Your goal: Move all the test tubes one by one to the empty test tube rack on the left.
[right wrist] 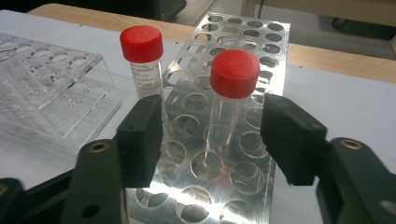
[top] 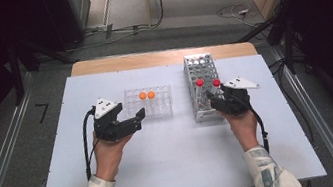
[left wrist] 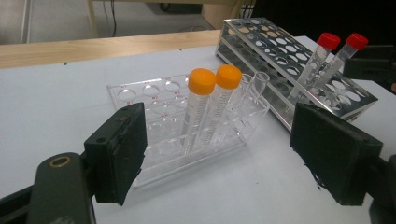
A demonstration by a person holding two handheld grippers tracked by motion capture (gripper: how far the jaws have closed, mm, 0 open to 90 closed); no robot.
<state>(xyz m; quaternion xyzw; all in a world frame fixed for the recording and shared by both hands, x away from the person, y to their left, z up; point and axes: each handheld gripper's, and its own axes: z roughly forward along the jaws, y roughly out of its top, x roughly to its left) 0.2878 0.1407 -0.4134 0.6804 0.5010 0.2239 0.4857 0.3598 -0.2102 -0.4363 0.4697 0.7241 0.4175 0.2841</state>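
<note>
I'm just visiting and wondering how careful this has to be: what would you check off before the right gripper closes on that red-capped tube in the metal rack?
1. Right gripper open wide enough: ok, its jaws stand apart on either side of the tube.
2. Nearer red-capped tube between the jaws: ok, roughly centred.
3. Other red-capped tube out of the way: cannot tell, it stands close beside one jaw.
4. Tube seated in the metal rack: ok, standing in a hole, leaning slightly.
5. Left gripper out of the way: ok, open, facing the orange-capped tubes in the clear rack.
6. Cap screwed tight: cannot tell.
</note>
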